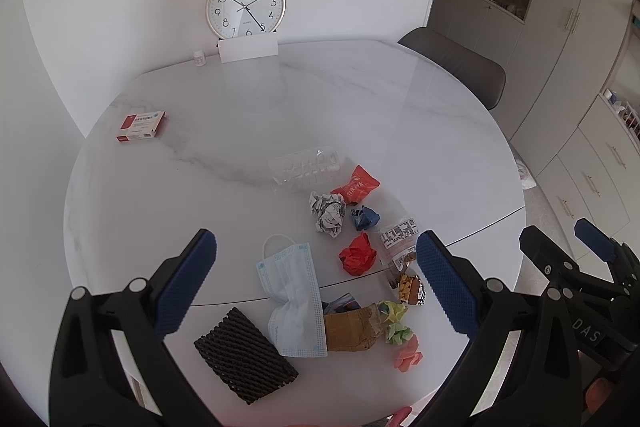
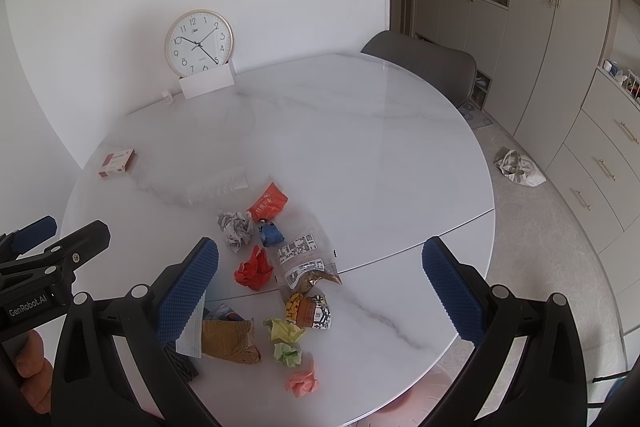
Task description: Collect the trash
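Trash lies scattered on the near part of a round white marble table (image 1: 280, 99) (image 2: 360, 131). I see a blue face mask (image 1: 294, 301), a black foam net (image 1: 246, 355), a brown wrapper (image 1: 352, 327) (image 2: 228, 341), a red paper ball (image 1: 358, 255) (image 2: 254, 269), a grey crumpled paper (image 1: 328, 213) (image 2: 236, 229), a clear plastic bottle (image 1: 304, 169) (image 2: 216, 189) and small yellow, green and pink paper wads (image 2: 286, 331). My left gripper (image 1: 316, 277) hangs open above the mask. My right gripper (image 2: 320, 287) hovers open over the snack packets (image 2: 308, 311).
A wall clock (image 1: 245, 5) leans behind a white card at the table's far edge. A red and white box (image 1: 141, 127) lies far left. A grey chair (image 2: 424, 61) stands behind the table, cabinets line the right wall, and a white bag (image 2: 518, 169) sits on the floor.
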Available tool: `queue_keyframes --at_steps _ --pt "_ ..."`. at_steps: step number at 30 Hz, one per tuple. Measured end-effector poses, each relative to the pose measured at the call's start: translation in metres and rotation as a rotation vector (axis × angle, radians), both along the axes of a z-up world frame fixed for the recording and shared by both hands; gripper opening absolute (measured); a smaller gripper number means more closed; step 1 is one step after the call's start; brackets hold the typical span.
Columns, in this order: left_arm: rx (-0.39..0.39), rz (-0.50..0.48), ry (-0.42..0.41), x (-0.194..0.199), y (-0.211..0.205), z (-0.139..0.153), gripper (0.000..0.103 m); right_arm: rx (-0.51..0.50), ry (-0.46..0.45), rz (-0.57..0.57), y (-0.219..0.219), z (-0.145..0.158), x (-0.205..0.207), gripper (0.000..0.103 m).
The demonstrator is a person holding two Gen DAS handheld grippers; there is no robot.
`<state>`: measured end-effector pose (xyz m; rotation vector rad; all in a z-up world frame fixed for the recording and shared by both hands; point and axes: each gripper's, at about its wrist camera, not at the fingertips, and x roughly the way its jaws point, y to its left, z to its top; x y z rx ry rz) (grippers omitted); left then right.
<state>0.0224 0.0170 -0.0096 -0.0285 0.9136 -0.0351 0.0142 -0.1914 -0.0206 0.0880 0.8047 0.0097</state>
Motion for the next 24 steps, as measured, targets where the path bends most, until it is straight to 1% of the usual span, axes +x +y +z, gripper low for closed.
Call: queue_keyframes --at_steps 8,12,14,16,18,21,24 --pt "0.003 -0.005 -0.001 0.0 0.0 -0.001 0.096 0.001 0.005 0.002 -0.001 -0.001 0.0 0.101" --pt "-0.015 -0.059 -0.014 -0.005 0.012 -0.009 0.096 0.012 0.02 0.021 0.003 -0.013 -0.001 0.101" --pt "-0.011 -0.106 -0.021 -0.008 0.022 -0.02 0.096 0.017 0.045 0.034 0.006 -0.023 0.0 0.101" --pt "0.021 -0.149 -0.015 -0.014 0.036 -0.04 0.096 0.023 0.082 0.05 0.009 -0.036 0.001 0.101" --pt "0.052 -0.171 0.013 -0.017 0.049 -0.062 0.096 0.03 0.123 0.065 0.013 -0.052 0.002 0.101" --pt "0.083 -0.242 0.133 -0.025 0.072 -0.118 0.096 0.032 0.177 0.093 0.02 -0.068 0.005 0.101" --pt "0.119 -0.273 0.212 -0.035 0.09 -0.16 0.096 0.017 0.221 0.139 0.029 -0.085 0.005 0.101"
